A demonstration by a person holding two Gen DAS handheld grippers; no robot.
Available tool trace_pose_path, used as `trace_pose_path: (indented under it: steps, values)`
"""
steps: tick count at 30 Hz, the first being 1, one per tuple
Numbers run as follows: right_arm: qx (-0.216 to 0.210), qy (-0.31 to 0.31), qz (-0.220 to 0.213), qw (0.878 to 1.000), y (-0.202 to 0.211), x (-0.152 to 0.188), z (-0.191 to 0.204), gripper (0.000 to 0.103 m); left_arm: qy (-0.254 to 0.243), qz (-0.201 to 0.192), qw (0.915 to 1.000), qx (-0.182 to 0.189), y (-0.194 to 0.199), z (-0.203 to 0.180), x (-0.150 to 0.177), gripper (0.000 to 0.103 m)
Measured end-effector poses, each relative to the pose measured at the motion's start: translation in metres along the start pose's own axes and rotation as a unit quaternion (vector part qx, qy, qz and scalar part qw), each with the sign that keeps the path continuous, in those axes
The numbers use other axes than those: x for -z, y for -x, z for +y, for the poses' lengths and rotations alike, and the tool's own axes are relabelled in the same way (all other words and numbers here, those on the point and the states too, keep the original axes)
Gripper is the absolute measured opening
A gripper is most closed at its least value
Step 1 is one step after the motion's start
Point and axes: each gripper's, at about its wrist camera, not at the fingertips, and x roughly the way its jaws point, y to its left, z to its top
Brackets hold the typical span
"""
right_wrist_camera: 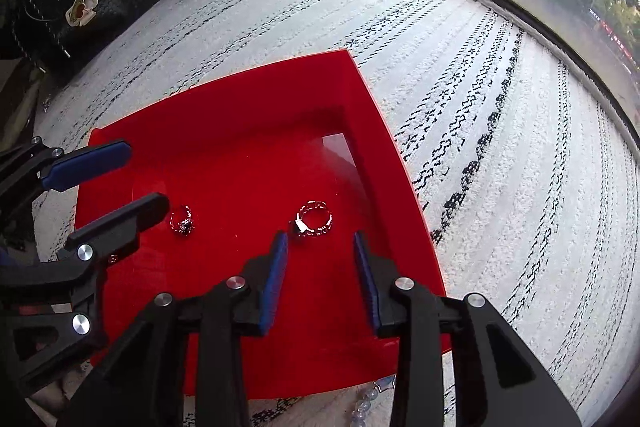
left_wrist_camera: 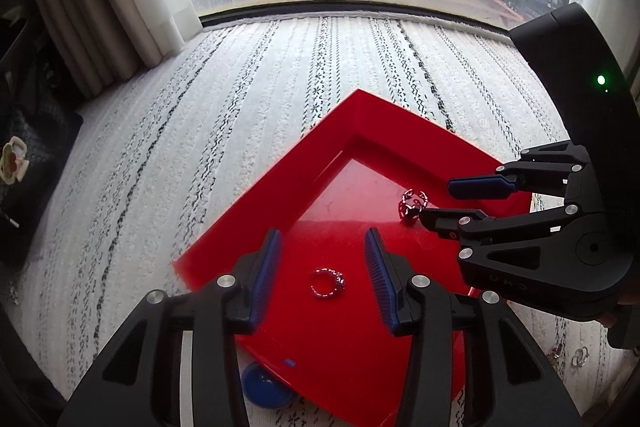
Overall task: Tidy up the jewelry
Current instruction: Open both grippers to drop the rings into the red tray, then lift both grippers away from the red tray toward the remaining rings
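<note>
A red tray (left_wrist_camera: 280,179) (right_wrist_camera: 240,95) lies on a white rug with black stitched stripes. Two silver rings rest on its floor. One ring (left_wrist_camera: 327,283) (right_wrist_camera: 183,219) lies below and between the blue pads of my left gripper (left_wrist_camera: 323,231) (right_wrist_camera: 146,175), which is open and does not touch it. The other ring (left_wrist_camera: 414,203) (right_wrist_camera: 314,219), with a dark stone, sits just beyond the tips of my right gripper (right_wrist_camera: 320,235) (left_wrist_camera: 435,201), also open with nothing between its pads.
A black bag with a cream heart charm (left_wrist_camera: 14,161) (right_wrist_camera: 80,11) sits at the left by the curtain. A blue round object (left_wrist_camera: 266,387) peeks from under the tray's near edge. Clear beads (right_wrist_camera: 364,407) and small silver pieces (left_wrist_camera: 580,357) lie on the rug. A window bounds the far side.
</note>
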Motion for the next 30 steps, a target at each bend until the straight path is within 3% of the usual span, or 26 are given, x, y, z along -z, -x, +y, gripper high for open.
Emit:
trace_pose_path:
  steps: [8,12,14,17,23,28,30]
  values:
    - [-0.003,-0.005,-0.012,1.000,0.018,0.003,-0.003,0.035,0.006,-0.015,0.9999,-0.001,0.019,0.003,-0.001,0.041]
    - [0.003,-0.006,-0.037,0.999,0.048,0.013,-0.007,0.035,0.003,-0.034,0.9993,0.015,0.044,-0.004,0.003,0.041]
    - [0.015,-0.011,-0.055,0.998,0.070,0.023,-0.014,0.036,0.002,-0.048,0.9986,0.022,0.059,-0.009,0.006,0.046]
    - [0.016,-0.023,-0.082,0.996,0.106,0.043,-0.026,0.047,-0.005,-0.068,0.9972,0.032,0.084,-0.020,0.012,0.052]
    - [0.028,-0.049,-0.127,0.990,0.162,0.104,-0.053,0.058,-0.014,-0.084,0.9947,0.057,0.112,-0.049,0.032,0.062]
    - [0.038,-0.062,-0.129,0.989,0.174,0.161,-0.063,0.068,-0.028,-0.094,0.9932,0.063,0.125,-0.079,0.055,0.085]
    - [0.039,-0.064,-0.126,0.989,0.174,0.181,-0.062,0.079,-0.038,-0.099,0.9928,0.054,0.130,-0.091,0.064,0.086]
